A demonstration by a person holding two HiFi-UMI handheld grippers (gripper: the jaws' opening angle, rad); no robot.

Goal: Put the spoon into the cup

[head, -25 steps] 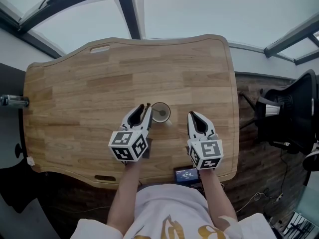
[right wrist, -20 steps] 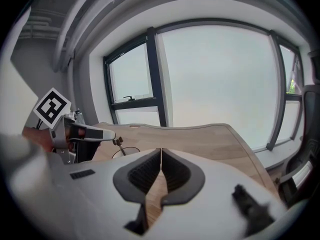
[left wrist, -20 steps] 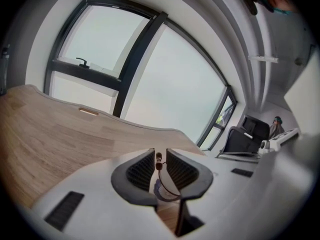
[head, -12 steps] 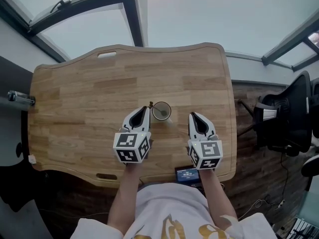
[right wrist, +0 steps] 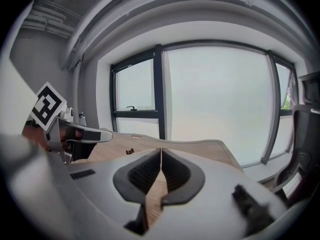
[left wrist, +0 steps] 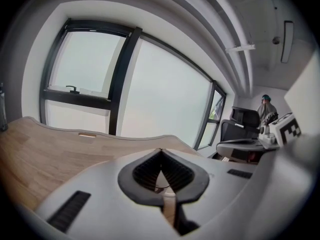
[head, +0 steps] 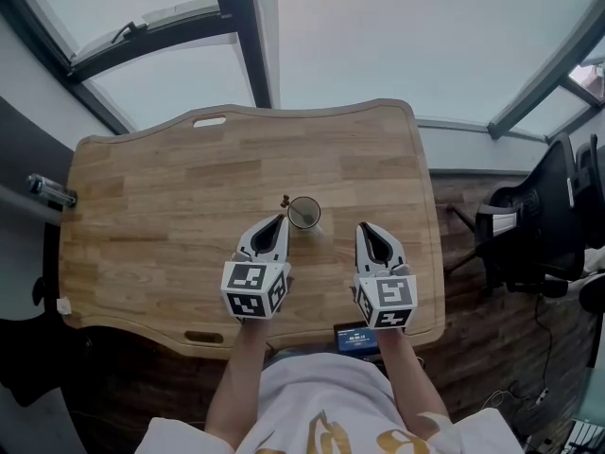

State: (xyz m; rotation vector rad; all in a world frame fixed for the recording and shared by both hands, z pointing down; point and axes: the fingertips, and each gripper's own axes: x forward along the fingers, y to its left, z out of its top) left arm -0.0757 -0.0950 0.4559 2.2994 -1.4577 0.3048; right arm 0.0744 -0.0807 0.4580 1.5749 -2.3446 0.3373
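Note:
A small cup [head: 304,213] stands upright on the wooden table [head: 151,206], a little in front of its middle. The spoon's dark handle end [head: 285,199] sticks out over the cup's left rim; the rest of the spoon is hidden inside. My left gripper [head: 280,218] is shut with nothing in it, its tips just short of the cup on the near left. In the left gripper view a pale bit of the cup [left wrist: 162,185] shows through the hole behind the shut jaws. My right gripper [head: 362,226] is shut and empty, to the right of the cup and apart from it.
A small device with a lit screen [head: 357,340] lies at the table's front edge between my arms. A black office chair [head: 529,225] stands off the right side. A bottle-like object [head: 52,191] lies at the left edge. Windows run behind the table.
My left gripper has drawn back toward me, away from the cup and the spoon's handle. The right gripper has hardly moved. The cup and spoon stay put.

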